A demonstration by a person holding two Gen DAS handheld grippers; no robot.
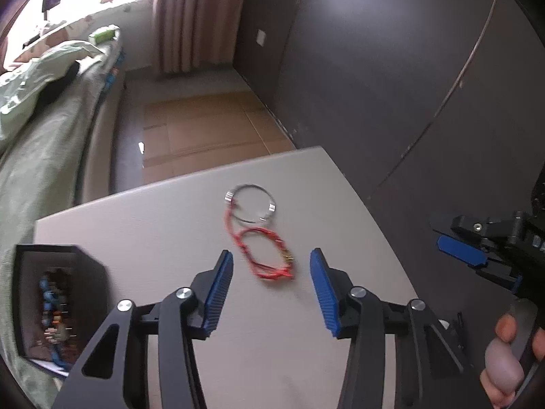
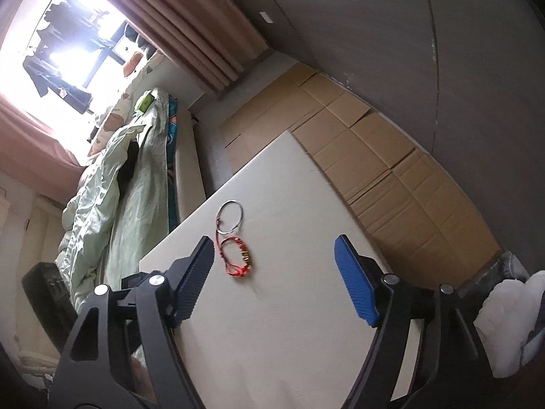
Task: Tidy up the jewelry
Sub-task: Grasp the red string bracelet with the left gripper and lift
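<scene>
Left wrist: left gripper spread wide, framing red cord bracelet on white table, silver bangle just beyond; likely lined up for picking. Jewelry box at left, contents blurred.

Right wrist: right gripper released, empty, bracelet nearer left finger.

no legible text, no labels, no brands, no numbers anywhere
</scene>
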